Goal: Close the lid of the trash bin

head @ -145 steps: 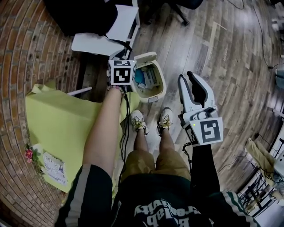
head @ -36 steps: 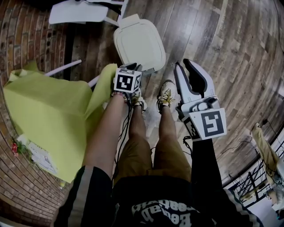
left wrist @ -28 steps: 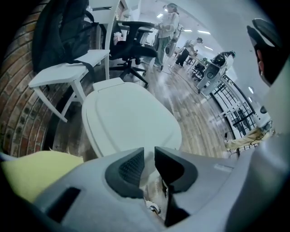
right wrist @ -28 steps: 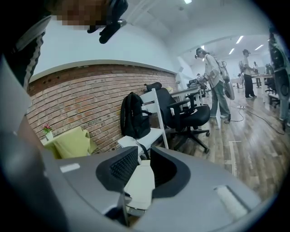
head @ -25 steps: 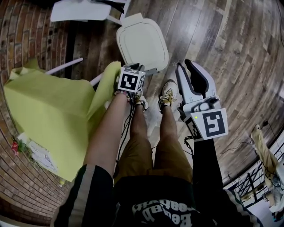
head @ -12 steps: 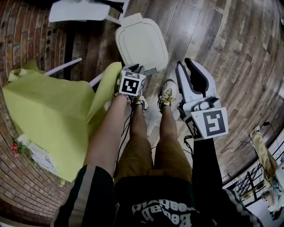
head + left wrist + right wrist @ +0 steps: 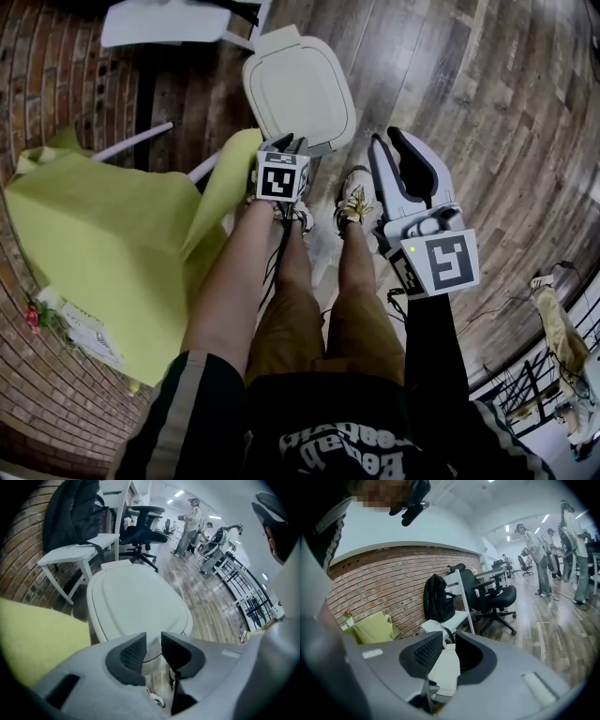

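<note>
The cream trash bin (image 7: 298,89) stands on the wooden floor with its lid (image 7: 136,602) down flat. My left gripper (image 7: 291,143) points steeply down at the bin's near edge, just in front of the person's feet. Its jaws have just been opening and now stand a little apart with nothing between the pads (image 7: 132,652). My right gripper (image 7: 392,141) hangs to the right of the bin, above the floor, open and empty. Through the gap of the right gripper (image 7: 449,651) I see the closed bin (image 7: 444,670) below.
A yellow-green cloth (image 7: 103,244) covers a table left of the bin, against a brick wall. A white chair (image 7: 169,23) with a black backpack (image 7: 70,513) stands behind the bin, and a black office chair (image 7: 140,531) beyond. People (image 7: 190,524) stand far off. Shoes (image 7: 354,202) are below the grippers.
The lid, raised over visible rubbish in the earliest frame, now lies shut. The left gripper has come back from the bin's rim to its near edge. The right gripper has barely moved.
</note>
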Demonstrator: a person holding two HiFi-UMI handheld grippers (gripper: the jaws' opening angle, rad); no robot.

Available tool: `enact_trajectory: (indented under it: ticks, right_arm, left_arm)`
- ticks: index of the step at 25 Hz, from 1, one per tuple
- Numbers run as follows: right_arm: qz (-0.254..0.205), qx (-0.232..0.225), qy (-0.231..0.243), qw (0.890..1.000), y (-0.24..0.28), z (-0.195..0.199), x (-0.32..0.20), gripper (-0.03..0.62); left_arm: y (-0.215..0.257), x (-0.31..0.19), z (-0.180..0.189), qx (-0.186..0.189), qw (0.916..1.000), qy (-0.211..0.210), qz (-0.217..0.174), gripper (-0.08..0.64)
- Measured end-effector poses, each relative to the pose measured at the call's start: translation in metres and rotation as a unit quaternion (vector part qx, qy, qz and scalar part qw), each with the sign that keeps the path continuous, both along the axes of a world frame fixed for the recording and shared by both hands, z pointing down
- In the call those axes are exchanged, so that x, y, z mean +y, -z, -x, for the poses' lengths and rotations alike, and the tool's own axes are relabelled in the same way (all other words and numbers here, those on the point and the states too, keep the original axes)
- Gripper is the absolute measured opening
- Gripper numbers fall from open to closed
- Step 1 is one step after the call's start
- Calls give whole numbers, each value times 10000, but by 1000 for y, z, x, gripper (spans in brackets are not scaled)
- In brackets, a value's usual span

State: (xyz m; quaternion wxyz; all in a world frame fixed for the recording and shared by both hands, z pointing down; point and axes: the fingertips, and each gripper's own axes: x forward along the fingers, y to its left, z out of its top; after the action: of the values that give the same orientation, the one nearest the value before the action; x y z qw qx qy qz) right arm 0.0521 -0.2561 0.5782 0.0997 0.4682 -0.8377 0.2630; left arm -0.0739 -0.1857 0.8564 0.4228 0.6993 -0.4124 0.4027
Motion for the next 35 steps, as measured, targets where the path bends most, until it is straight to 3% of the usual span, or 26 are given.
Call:
enact_trajectory:
  ticks: [4,11,20,27,35]
  right_arm:
    - [-15,-145,-28,9999,1,2,1,100]
    - [80,15,-43,10000,-4,1,9,100]
    - [94,71,-4,9999,-6,4,15,100]
    - [18,163,46,9999,-3,3,19,98]
    - [-58,212,53,9997,0,5,21,98]
  left_arm:
    - [0,0,-1,7,10000,-88,-8,97]
    - [1,3,-4,-44,9997,-168,-192,132]
    - [2,2,-4,-45,9993,-203,-325,124]
    - [3,2,-8,-84,9965,-551,-629,127]
    - [13,-3,-8,18,9959,-460,-774,149]
